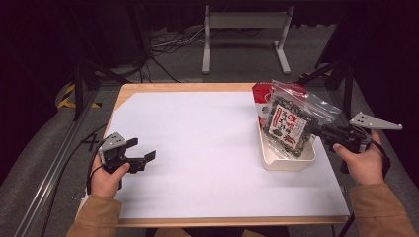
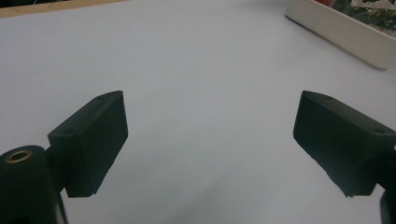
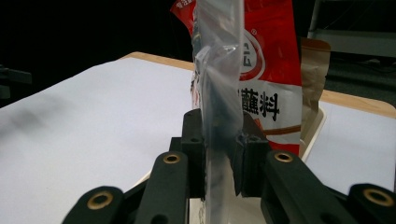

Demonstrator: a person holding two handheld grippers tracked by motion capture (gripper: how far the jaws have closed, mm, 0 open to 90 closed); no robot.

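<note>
- Right tool (image 1: 323,131) pinches the clear plastic bag of dark seaweed (image 1: 288,123) above the cream rectangular tray (image 1: 289,162).
- Left tool (image 1: 141,150) hangs spread over the white worktop (image 1: 207,148).
- Keep the pinch firm and lift straight.

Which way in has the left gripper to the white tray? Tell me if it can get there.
Probably yes. The left gripper hangs open over bare white paper, and nothing lies between it and the white tray. The right gripper holds the clear seaweed bag above the tray.

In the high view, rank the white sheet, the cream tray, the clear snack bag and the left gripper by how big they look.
1. white sheet
2. cream tray
3. clear snack bag, close to the tray and covering part of it, so unsure
4. left gripper
</note>
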